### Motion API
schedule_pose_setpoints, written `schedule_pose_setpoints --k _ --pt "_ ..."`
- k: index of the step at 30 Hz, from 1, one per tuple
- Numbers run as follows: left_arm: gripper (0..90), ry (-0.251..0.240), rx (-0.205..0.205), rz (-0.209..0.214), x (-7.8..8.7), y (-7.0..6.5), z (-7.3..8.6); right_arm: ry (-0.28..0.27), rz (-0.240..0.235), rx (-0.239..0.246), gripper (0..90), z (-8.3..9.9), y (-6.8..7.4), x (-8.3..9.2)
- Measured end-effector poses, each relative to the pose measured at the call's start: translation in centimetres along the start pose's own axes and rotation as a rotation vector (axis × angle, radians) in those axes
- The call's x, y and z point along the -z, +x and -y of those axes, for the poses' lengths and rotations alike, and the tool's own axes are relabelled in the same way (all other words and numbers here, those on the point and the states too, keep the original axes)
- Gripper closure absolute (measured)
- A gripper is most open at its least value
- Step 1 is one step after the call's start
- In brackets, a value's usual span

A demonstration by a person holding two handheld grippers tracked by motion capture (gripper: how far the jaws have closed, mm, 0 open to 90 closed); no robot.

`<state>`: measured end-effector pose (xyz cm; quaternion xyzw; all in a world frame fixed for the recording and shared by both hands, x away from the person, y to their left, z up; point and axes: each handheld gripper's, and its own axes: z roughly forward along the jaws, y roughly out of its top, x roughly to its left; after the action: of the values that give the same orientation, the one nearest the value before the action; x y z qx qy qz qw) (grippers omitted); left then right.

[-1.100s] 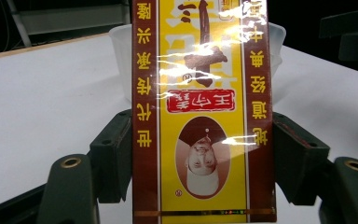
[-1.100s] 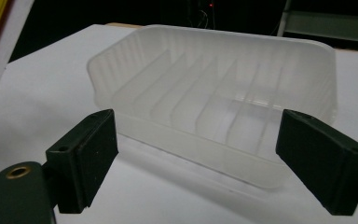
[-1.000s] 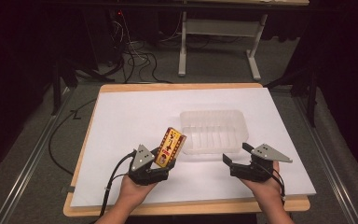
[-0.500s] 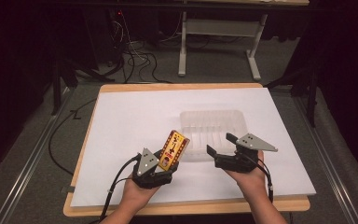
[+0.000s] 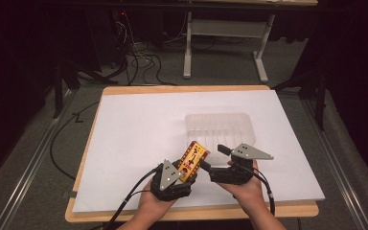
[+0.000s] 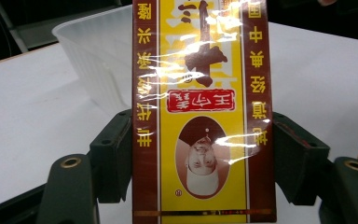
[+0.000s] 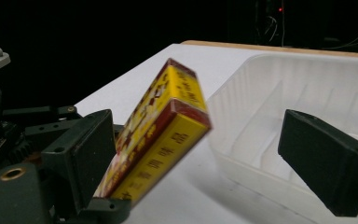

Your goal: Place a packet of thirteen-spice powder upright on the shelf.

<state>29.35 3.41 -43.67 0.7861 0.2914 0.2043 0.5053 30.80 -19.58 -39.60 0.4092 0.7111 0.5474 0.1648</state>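
A yellow and dark red box (image 5: 194,159) with Chinese print is held tilted above the table near its front edge. My left gripper (image 5: 188,168) is shut on the box's lower part; in the left gripper view both jaws press on the sides of the box (image 6: 203,116). My right gripper (image 5: 212,157) is open and points left at the box. In the right gripper view the box (image 7: 161,133) leans between the wide-apart jaws, close to the left one.
A clear ribbed plastic tray (image 5: 220,128) sits just behind the grippers, also seen as the tray (image 7: 307,93) and the tray (image 6: 93,51). White paper (image 5: 139,129) covers the wooden table. Cables and desk legs lie on the floor beyond.
The right gripper has moved left up to the box. The left gripper has carried the box a little right and lower.
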Motion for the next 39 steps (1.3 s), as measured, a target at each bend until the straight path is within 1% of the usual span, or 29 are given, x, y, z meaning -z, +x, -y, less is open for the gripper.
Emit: schedule_pose_setpoints --k 3,7,9,12,16,17,18,21,24,27,30,35,39 --pt "32.5 0.002 -0.002 0.005 -0.2 -0.4 0.1 0.011 -0.003 -0.003 14.8 0.3 0.2 -0.3" --pt "32.5 0.001 -0.003 -0.001 -0.3 -0.6 0.1 0.027 -0.030 -0.038 18.3 0.7 0.2 -0.7" --pt "32.5 -0.001 -0.008 -0.002 -0.2 -0.7 0.1 0.040 -0.042 -0.043 19.1 0.9 0.3 -1.0" --pt "32.5 -0.001 -0.009 -0.006 -0.3 -0.6 0.2 0.048 -0.046 -0.036 23.4 1.2 0.5 -1.2" --pt "32.5 -0.001 -0.015 -0.009 -0.3 -0.7 0.2 0.043 -0.064 -0.065 31.3 1.3 0.4 -1.3" --pt "32.5 -0.001 -0.015 -0.008 -0.3 -0.7 0.2 0.038 -0.066 -0.068 37.2 1.3 0.3 -1.2" --pt "32.5 0.000 -0.017 -0.007 -0.3 -0.7 0.2 0.038 -0.066 -0.068 37.2 1.3 0.3 -1.2" --pt "32.5 0.008 -0.020 -0.004 -0.4 -0.7 0.3 0.029 -0.062 -0.066 42.9 1.3 0.3 -1.1" --pt "32.5 0.014 -0.014 0.008 -0.5 -0.7 0.3 0.021 -0.049 -0.061 48.9 1.3 0.3 -1.0" --pt "32.4 0.020 -0.009 0.012 -0.6 -0.6 0.3 0.016 -0.060 -0.068 52.4 1.3 0.2 -0.9" --pt "32.4 0.034 0.002 0.023 -0.7 -0.4 0.4 0.013 -0.078 -0.060 56.4 1.2 0.2 -0.8" --pt "32.5 0.038 0.001 0.027 -0.8 -0.3 0.5 0.014 -0.089 -0.044 58.1 1.3 0.3 -0.7" --pt "32.5 0.045 -0.001 0.029 -0.8 -0.4 0.5 0.017 -0.099 -0.045 60.0 1.3 0.3 -0.6"
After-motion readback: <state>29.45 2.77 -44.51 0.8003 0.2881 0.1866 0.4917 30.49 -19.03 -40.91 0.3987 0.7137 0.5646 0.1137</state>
